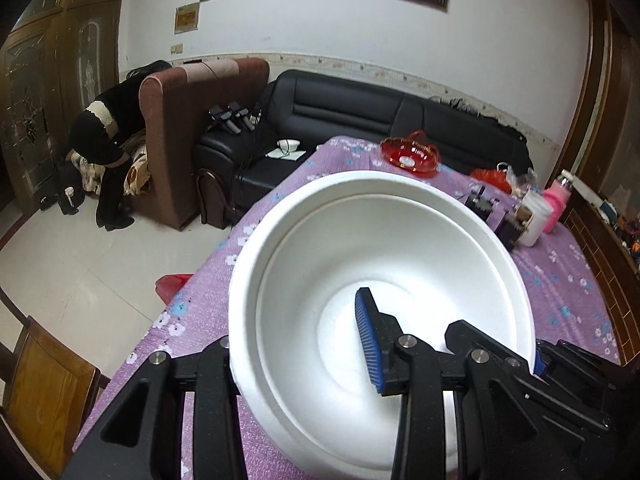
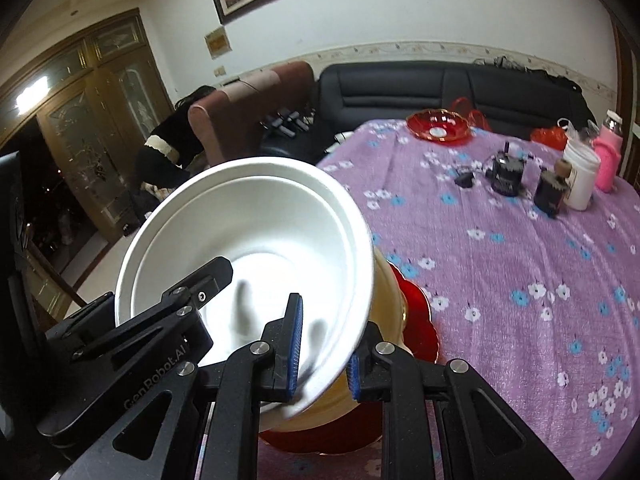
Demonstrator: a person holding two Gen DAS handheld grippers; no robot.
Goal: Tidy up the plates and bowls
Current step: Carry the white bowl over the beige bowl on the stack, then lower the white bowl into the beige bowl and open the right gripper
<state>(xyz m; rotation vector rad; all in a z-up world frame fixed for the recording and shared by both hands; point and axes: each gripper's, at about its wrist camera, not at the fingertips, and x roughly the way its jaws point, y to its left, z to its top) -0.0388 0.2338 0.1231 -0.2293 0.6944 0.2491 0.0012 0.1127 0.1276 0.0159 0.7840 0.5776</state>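
**mika_p:** Quick q, how would you handle that white bowl [image 1: 360,232]? It fills the lower middle of the left wrist view. In the right wrist view it's tipped over at lower left, hanging over the edge of the table [image 2: 500,260].

**dishguy:** Looks like foam or pressed pulp to me, so I'd guess super light, matte, not slippery, and the wall is thin and bendy. It's not going to shatter, but squeeze hard and you'll probably dent or crease it. The rolled rim looks like the stiffest bit, so grab it there.

**mika_p:** And the tongs?

**dishguy:** Going left to right: the left tongs [image 1: 294,332] straddle the left side of the rim, blue pad inside the bowl, other finger outside and half hidden by the rim. They're only open a little, and I honestly can't tell if they're pinching. The right tongs [image 2: 324,340] are nearly closed and clamped on the near wall, one pad inside, one outside, so that side is carrying it.

**mika_p:** What's underneath?

**dishguy:** Just right of the white one there's a yellow bowl [image 2: 388,304] sitting on a red plate [image 2: 420,332]. The white bowl overlaps it in the picture, but I can't say whether they touch. Looks like it's meant to nest in there. I'd level it out first and lower it gently, since a tilted foam bowl flexes.
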